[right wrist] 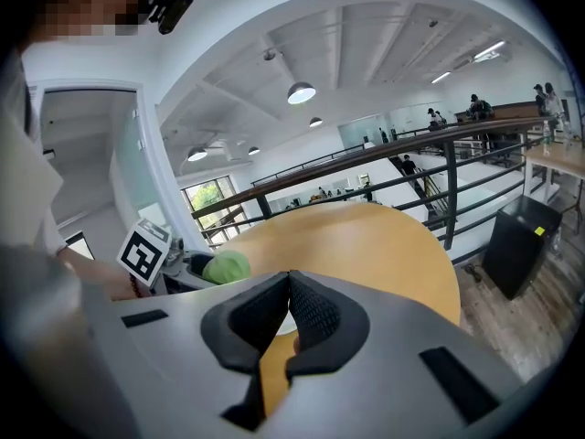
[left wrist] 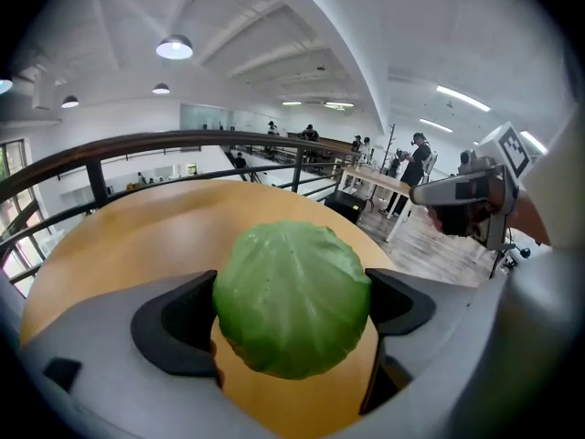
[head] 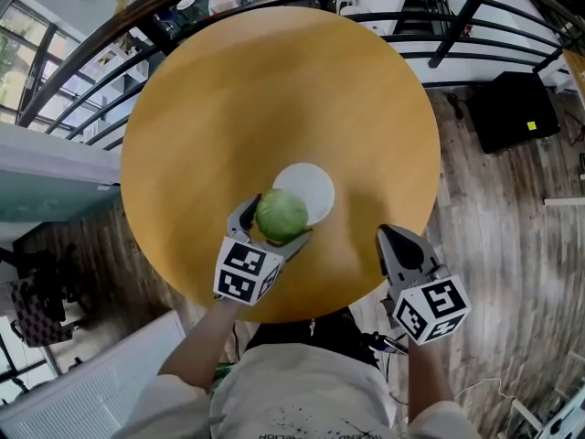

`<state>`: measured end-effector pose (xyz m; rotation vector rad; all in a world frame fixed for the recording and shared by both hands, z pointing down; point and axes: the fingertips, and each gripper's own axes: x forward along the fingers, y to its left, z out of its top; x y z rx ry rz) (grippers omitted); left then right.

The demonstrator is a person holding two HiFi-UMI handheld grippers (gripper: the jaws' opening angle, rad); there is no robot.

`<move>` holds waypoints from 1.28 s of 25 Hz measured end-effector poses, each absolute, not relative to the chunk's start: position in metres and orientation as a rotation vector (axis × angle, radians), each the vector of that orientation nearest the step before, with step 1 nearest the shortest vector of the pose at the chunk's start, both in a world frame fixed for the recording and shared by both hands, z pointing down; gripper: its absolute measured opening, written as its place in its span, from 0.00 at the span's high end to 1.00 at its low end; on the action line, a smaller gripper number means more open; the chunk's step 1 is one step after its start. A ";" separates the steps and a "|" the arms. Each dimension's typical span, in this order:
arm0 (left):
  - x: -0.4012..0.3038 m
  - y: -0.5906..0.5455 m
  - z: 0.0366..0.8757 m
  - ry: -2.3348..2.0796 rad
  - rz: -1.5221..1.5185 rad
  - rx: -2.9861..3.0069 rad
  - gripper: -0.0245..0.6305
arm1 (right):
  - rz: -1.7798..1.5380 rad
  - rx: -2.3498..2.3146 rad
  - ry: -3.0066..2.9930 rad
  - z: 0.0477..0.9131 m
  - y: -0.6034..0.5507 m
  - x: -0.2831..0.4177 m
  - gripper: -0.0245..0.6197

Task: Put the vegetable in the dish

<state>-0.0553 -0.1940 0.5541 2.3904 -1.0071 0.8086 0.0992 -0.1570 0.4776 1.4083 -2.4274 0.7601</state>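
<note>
A round green cabbage [head: 281,214] hangs above the round wooden table [head: 201,126], with my left gripper [head: 277,222] shut on it from both sides. In the left gripper view the cabbage [left wrist: 292,298] fills the gap between the two dark pads. The white dish [head: 311,187] lies flat just beyond the cabbage, partly hidden by it. My right gripper [head: 391,237] hovers over the table's near right edge, shut and empty; its pads [right wrist: 311,314] meet at the tips. From the right gripper view the cabbage [right wrist: 226,266] shows at the left.
A dark metal railing [head: 439,26] curves round the far side of the table. A black box [head: 515,110] stands on the wood floor at the right. A white and teal cabinet [head: 46,176] sits at the left. People stand far off in the hall.
</note>
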 end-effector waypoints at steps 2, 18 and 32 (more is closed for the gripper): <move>-0.054 -0.201 0.565 -0.994 0.845 2.382 0.21 | 0.783 1.410 -2.416 0.483 -0.157 0.099 0.92; -0.034 -0.241 0.656 -0.867 1.121 2.294 0.21 | 0.885 1.428 -2.360 0.522 -0.161 0.111 0.92; -0.025 -0.249 0.693 -0.830 1.216 2.223 0.21 | 0.964 1.443 -2.318 0.548 -0.155 0.122 0.92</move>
